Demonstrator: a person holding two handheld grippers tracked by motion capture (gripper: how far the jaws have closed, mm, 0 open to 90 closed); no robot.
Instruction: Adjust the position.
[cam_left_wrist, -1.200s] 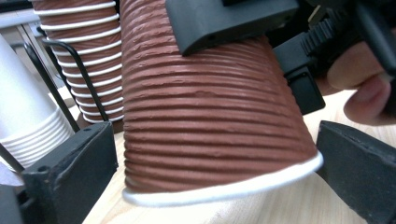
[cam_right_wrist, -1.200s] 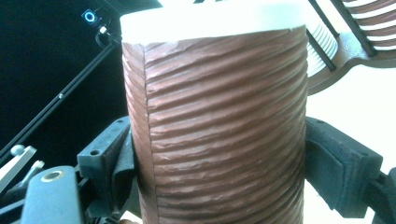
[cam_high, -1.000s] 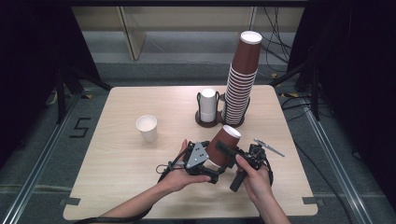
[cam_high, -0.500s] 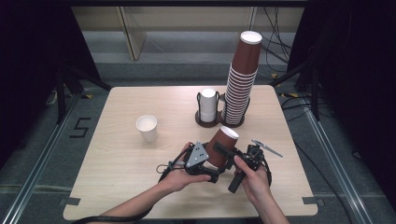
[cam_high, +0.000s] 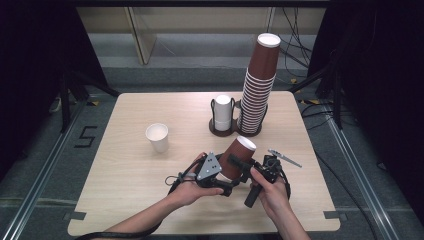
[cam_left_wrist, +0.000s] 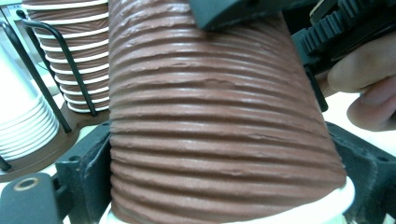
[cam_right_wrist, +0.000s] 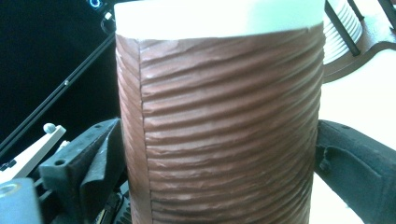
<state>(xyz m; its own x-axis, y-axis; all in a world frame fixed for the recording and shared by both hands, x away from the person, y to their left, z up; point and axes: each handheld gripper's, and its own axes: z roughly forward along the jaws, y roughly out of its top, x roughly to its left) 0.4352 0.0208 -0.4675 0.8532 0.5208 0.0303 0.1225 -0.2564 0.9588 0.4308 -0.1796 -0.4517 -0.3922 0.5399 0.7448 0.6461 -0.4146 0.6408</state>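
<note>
Pale wooden table (cam_high: 125, 175), set on a grey floor with dark surroundings; contents listed near to far.

Item 1: my left gripper (cam_high: 220, 181), near edge of table. Its jaws have just been closing, and they sit against both sides of the brown ribbed paper cup (cam_high: 239, 157) near its white-rimmed end, gripping it.

Item 2: my right gripper (cam_high: 239, 164), just beside the left. Its jaws have just been opening; they flank the same cup, and I cannot tell whether the pads touch it.

Item 3: the cup itself, tilted, raised off the table between both grippers.

Item 4: white paper cup (cam_high: 157, 137), upright, alone, further left.

Item 5: round holder (cam_high: 216, 131) with a short stack of white cups (cam_high: 223, 112).

Item 6: tall stack of brown cups (cam_high: 258, 85), just right of the white stack, farthest back.
</note>
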